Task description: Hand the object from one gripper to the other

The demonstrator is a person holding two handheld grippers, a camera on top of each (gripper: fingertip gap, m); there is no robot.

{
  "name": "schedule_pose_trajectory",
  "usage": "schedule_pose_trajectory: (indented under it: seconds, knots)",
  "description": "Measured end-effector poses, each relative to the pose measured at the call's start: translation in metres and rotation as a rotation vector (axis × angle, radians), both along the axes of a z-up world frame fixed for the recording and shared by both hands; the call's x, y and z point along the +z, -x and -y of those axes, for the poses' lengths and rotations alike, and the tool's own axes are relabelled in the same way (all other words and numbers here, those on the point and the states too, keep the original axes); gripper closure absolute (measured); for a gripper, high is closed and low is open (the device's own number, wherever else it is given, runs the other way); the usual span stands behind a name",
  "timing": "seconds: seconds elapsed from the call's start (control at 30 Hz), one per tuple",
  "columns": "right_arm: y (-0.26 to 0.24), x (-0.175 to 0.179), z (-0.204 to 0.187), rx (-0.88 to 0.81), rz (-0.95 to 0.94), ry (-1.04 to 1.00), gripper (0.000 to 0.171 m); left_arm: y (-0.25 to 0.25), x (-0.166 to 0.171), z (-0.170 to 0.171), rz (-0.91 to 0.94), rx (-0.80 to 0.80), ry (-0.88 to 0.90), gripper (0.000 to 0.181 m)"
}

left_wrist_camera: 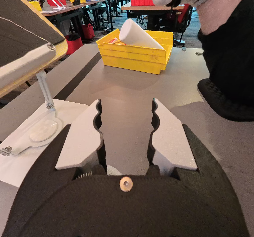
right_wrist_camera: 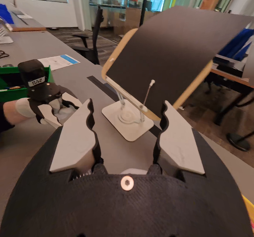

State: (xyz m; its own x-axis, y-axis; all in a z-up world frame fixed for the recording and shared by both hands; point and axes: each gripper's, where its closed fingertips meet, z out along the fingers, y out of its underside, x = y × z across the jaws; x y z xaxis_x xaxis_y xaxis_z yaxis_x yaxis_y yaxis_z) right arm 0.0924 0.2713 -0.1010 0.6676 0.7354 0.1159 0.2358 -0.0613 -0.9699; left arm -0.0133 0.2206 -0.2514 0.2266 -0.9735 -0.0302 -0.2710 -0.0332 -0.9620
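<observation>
Left gripper [left_wrist_camera: 127, 120] jaws wide apart, empty; right gripper [right_wrist_camera: 127, 122] likewise, seemingly touching nothing.

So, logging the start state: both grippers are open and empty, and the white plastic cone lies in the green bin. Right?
Not quite. The white plastic cone lies tilted in the yellow plastic bin, as the left wrist view shows. The rest holds: left gripper and right gripper are open and empty.

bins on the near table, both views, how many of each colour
yellow bin: 1, holding a white cone-shaped object
green bin: 1, behind the left gripper
total: 2
</observation>
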Motion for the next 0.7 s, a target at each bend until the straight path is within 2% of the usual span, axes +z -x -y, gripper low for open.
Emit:
schedule_pose_trajectory:
  seconds: [0.27, 0.37, 0.5, 0.57, 0.7]
  knots:
    - [0.11, 0.043, 0.022, 0.251, -0.169, -0.094, 0.077, 0.013, 0.02, -0.01, 0.015, 0.067, -0.045, 0.111]
    - [0.135, 0.038, 0.025, 0.258, -0.109, -0.122, 0.074, 0.022, 0.034, -0.019, -0.018, 0.146, -0.094, 0.111]
    - [0.125, 0.039, 0.02, 0.227, -0.104, -0.163, 0.079, 0.045, 0.073, -0.035, -0.04, 0.285, -0.148, 0.121]
    - [0.115, 0.039, 0.015, 0.205, -0.11, -0.16, 0.081, 0.064, 0.09, -0.037, -0.11, 0.338, -0.195, 0.129]
    - [0.098, 0.039, 0.007, 0.156, -0.113, -0.171, 0.083, 0.134, 0.12, -0.025, -0.283, 0.475, -0.278, 0.14]
